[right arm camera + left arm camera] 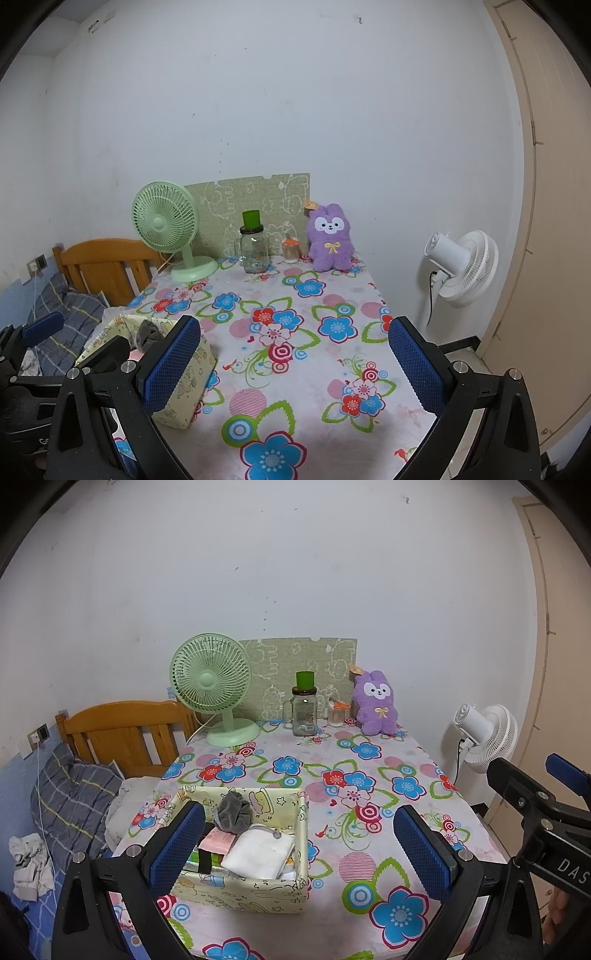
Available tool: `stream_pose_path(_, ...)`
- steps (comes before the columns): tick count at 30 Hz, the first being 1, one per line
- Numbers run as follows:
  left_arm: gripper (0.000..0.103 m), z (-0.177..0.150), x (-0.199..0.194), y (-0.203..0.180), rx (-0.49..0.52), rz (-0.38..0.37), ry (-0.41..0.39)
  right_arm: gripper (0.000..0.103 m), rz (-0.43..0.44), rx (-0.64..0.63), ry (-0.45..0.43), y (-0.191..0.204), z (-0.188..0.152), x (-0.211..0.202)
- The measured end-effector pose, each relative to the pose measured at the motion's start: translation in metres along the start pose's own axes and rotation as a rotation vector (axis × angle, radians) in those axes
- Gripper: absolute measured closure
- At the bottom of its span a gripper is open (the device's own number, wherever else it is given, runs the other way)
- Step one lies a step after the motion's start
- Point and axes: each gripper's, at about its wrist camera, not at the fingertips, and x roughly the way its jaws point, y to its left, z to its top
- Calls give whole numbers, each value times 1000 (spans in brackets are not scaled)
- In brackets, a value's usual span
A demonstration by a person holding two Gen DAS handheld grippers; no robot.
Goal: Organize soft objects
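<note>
While both tools hang above the near end of the flowered table (369, 775), I see the left gripper (299, 849) with its blue pads spread wide and nothing between them; the right gripper (295, 365) is spread just as wide, also empty. My landmark is the pale yellow cartoon-print box (258, 893), which sits on the table near its front left edge. Inside the box, against its far wall, lies a grey scrunchie (233, 810). Nearer than that, in the box, a folded white cloth (258, 853) rests with a pink packet (216, 840) to its left. Well beyond the box, at the far edge against the wall, a purple plush bunny (376, 703) stands upright. Left of the bunny, still far behind the box, are a small jar of cotton swabs (337, 714), a glass mug-jar (304, 710) topped by a green cup (305, 679), and a green desk fan (212, 686). From the right wrist camera the box (188, 380) lies just behind the left pad of my right tool.
</note>
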Motion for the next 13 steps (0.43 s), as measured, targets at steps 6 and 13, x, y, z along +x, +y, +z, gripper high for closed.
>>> stream_pose_path(6, 0, -1, 1, 1, -1, 6, 3, 0, -1, -3, -4, 1, -1, -1)
stream_pose_path(13, 0, -2, 1, 1, 0, 3, 5, 0, -12, -15, -17, 2, -1, -2)
